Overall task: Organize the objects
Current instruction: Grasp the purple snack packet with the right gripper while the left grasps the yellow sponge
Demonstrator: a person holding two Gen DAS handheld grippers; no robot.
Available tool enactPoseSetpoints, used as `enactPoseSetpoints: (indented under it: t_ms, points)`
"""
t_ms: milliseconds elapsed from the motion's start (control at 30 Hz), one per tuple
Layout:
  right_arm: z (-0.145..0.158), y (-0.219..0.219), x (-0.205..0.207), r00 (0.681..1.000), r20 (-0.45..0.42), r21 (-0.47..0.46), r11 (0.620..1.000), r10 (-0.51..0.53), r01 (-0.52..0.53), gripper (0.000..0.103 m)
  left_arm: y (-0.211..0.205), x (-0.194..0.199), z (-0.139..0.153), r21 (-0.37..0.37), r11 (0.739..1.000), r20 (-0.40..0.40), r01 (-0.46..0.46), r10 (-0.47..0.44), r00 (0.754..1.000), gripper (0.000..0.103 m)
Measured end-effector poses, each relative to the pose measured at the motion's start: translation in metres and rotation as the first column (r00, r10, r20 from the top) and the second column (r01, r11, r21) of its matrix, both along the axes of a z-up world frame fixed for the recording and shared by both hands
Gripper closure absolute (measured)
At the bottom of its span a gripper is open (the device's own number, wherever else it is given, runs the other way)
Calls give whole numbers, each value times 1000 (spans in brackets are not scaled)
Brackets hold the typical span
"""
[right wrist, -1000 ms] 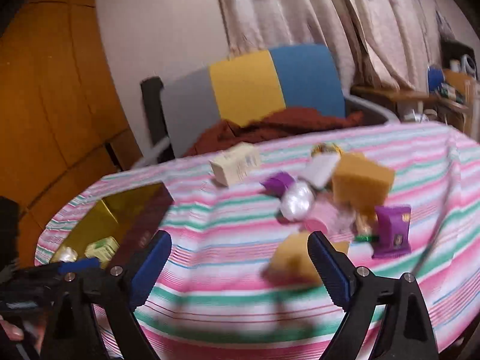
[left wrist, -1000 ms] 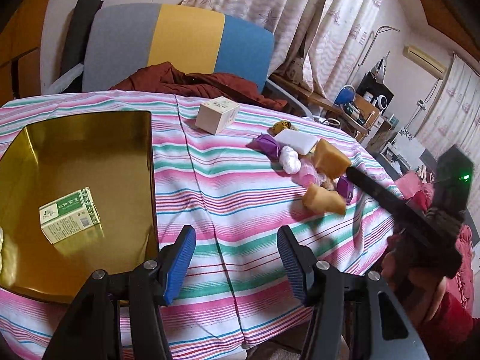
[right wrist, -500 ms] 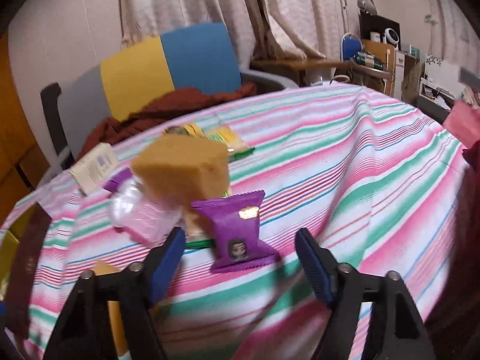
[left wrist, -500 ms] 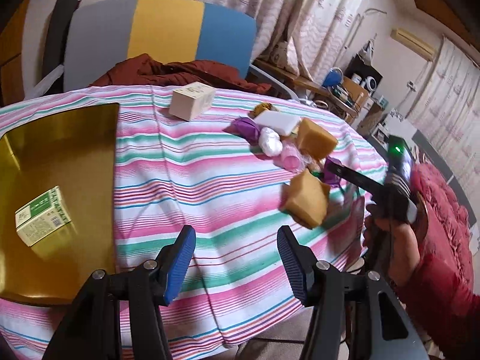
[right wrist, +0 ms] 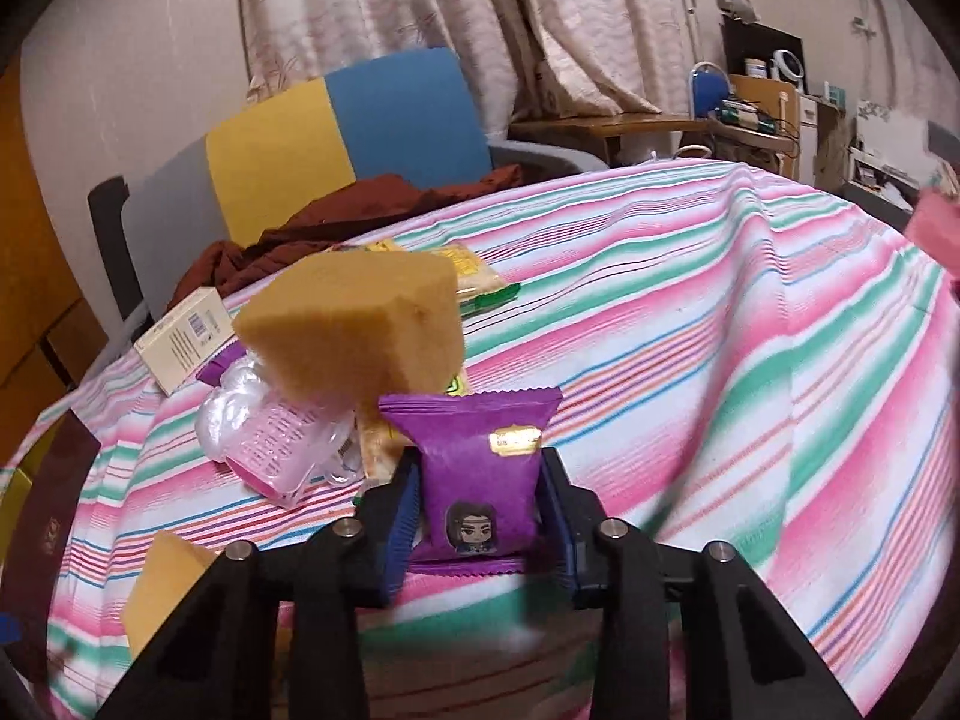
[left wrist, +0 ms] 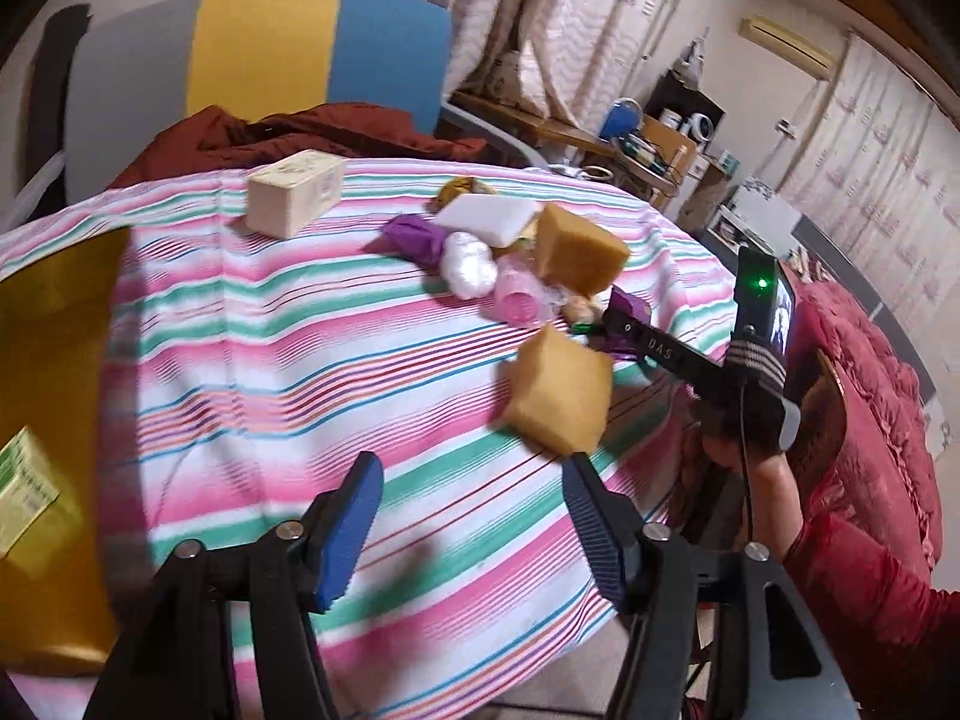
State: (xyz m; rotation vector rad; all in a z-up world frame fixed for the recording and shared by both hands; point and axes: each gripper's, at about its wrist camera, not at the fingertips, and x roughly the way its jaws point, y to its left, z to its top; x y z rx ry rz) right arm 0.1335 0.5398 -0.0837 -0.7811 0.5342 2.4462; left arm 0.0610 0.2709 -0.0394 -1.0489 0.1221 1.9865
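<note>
Right gripper (right wrist: 479,525) jaws closing on purple snack packet (right wrist: 477,474), pads seemingly touching it, left gripper (left wrist: 471,531) opening, empty, above striped tablecloth (left wrist: 312,360).

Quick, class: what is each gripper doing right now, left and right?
Left gripper: opening, nothing between its jaws.
Right gripper: closing on the purple snack packet.

Dim warm indoor light; fisheye warp; edges blurred, prob. motion.

Home: curtains (right wrist: 540,18), tableclothed table (left wrist: 300,360), chair (left wrist: 258,54)
</note>
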Motion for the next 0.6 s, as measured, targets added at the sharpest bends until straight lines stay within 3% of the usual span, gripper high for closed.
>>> enactPoseSetpoints:
  t_ms: [100,300,500,600]
  points:
    - [-3,1,11,998,-41,-19,999,-44,44,67,27,2,-3,-17,997,-26,75,-75,997,29]
    - [-2,4,22,993,-89,-39,996,-83,80,67,77,6,-11,-55,977,-79,208,-212,974,29]
    - [-4,1,22,994,-87,-31,997,-73,70,67,117,7,-33,-162,953,-150,254,-279,949,29]
    - [-7,4,25,992,-105,-56,996,-72,66,67,123,3,-41,-168,953,-166,252,-280,946,29]
